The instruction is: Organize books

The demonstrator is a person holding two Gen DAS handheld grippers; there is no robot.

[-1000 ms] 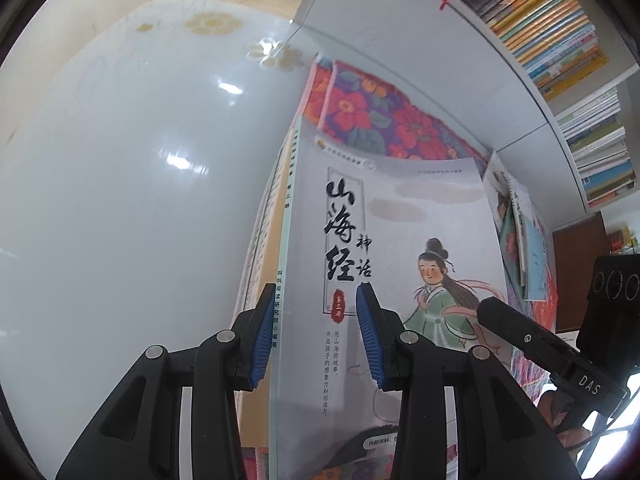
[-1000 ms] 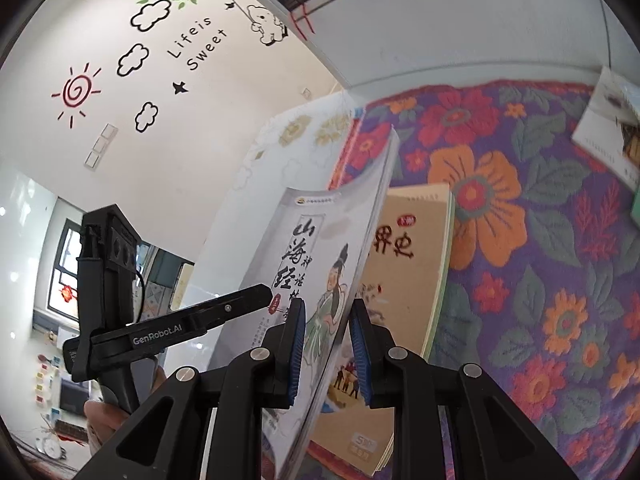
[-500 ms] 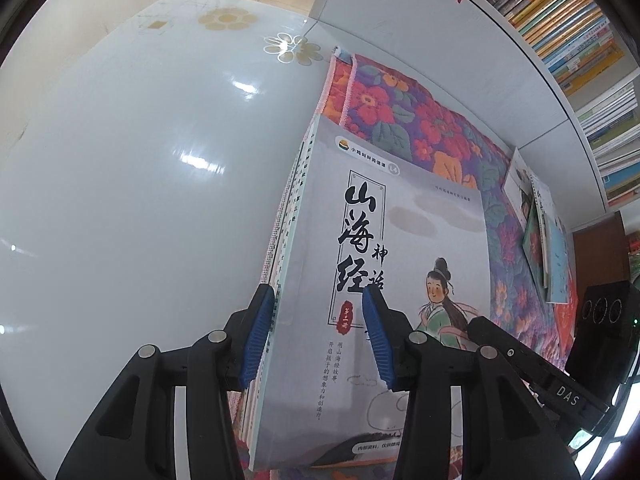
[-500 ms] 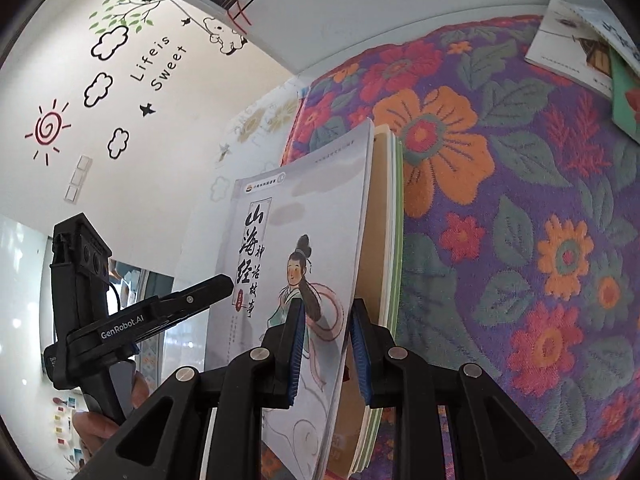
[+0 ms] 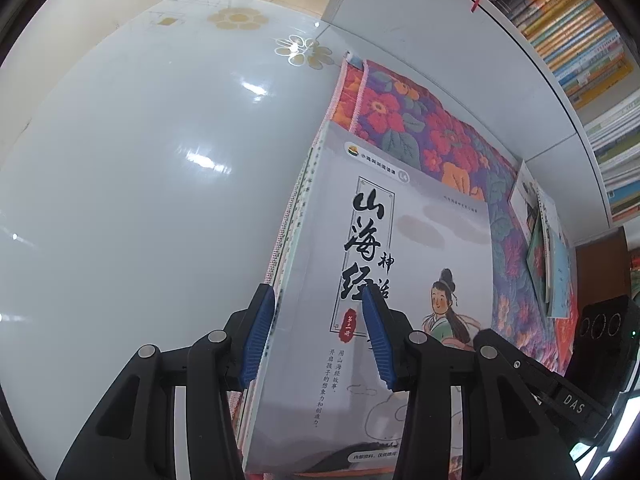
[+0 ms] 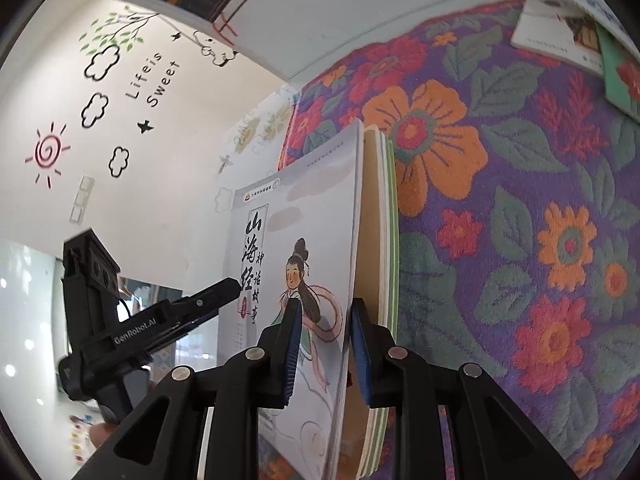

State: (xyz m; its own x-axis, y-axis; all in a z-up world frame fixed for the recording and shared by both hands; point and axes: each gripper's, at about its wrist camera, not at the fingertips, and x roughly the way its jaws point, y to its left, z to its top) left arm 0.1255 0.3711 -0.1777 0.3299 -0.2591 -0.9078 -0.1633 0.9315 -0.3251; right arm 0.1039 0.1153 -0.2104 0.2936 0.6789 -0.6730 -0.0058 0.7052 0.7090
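A grey-white book with a cartoon woman on its cover (image 5: 400,240) lies on top of a short stack on the floral cloth (image 5: 420,132). My left gripper (image 5: 318,336) stands open astride the stack's spine edge, one pad beside the spine, the other above the cover. In the right wrist view the same book (image 6: 304,240) has its free edge between the pads of my right gripper (image 6: 326,354), which is shut on it. A tan book (image 6: 374,240) with green-edged ones beneath lies just under it. The left gripper's finger (image 6: 216,292) touches the cover from the left.
A glossy white tabletop (image 5: 140,200) spreads left of the cloth. Several loose books (image 5: 548,252) lie at the cloth's far right end (image 6: 560,32). A white shelf panel (image 5: 440,40) and filled bookshelves (image 5: 580,20) rise behind. A decal wall (image 6: 120,92) stands at left.
The grey book, held tilted up above the tan one, has come down flat onto the stack with my right gripper. My left jaws have widened a little around the spine.
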